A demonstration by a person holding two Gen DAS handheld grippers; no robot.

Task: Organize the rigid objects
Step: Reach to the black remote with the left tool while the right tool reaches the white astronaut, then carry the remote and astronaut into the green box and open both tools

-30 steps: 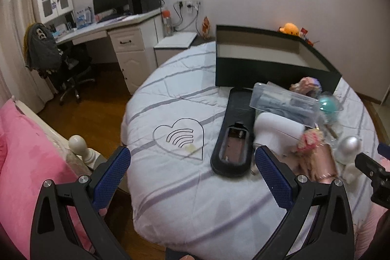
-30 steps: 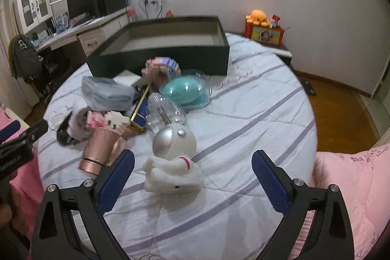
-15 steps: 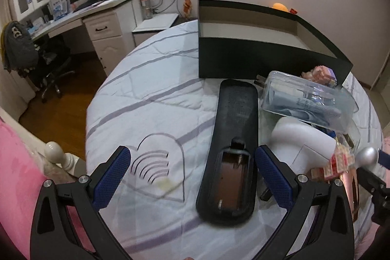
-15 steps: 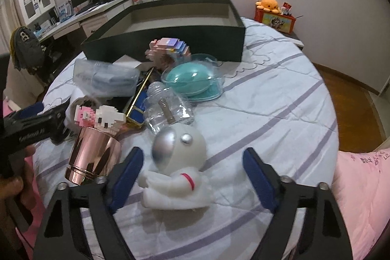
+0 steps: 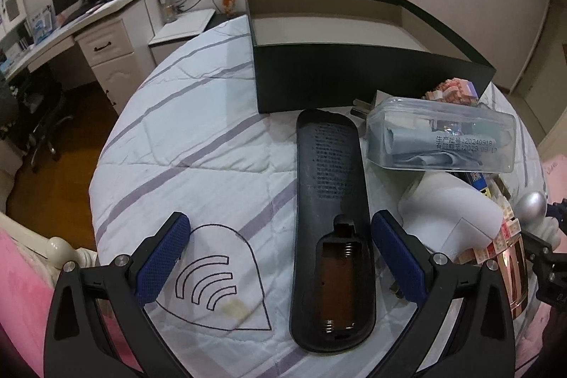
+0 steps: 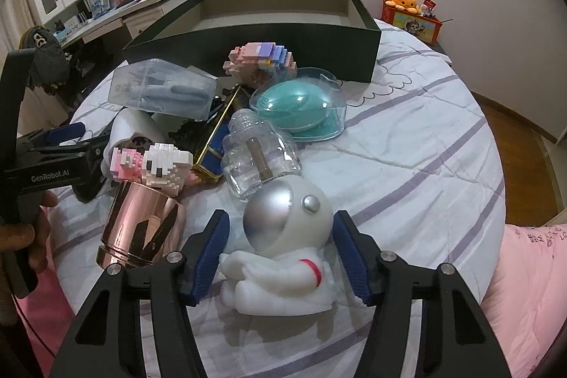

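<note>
A long black remote [image 5: 331, 201] lies back-up on the bed, its battery bay open. My left gripper [image 5: 280, 255] is open, its right finger just beside the remote's near end. A white astronaut figure [image 6: 283, 250] with a silver helmet lies between the jaws of my right gripper [image 6: 281, 252], which is open with small gaps on both sides. The open black box [image 5: 354, 59] stands behind; it also shows in the right wrist view [image 6: 269, 23].
A clear case [image 5: 439, 137], a white dryer-like item [image 5: 457, 204], a rose-gold cup [image 6: 141, 229], block figures [image 6: 159, 165], a glass bottle [image 6: 258, 158] and a teal brush case [image 6: 301, 105] lie clustered. The bed edge [image 5: 102, 144] drops to the floor at left.
Both grippers moved forward and down. The left now sits at the remote's near end. The right jaws narrowed and now flank the astronaut figure.
</note>
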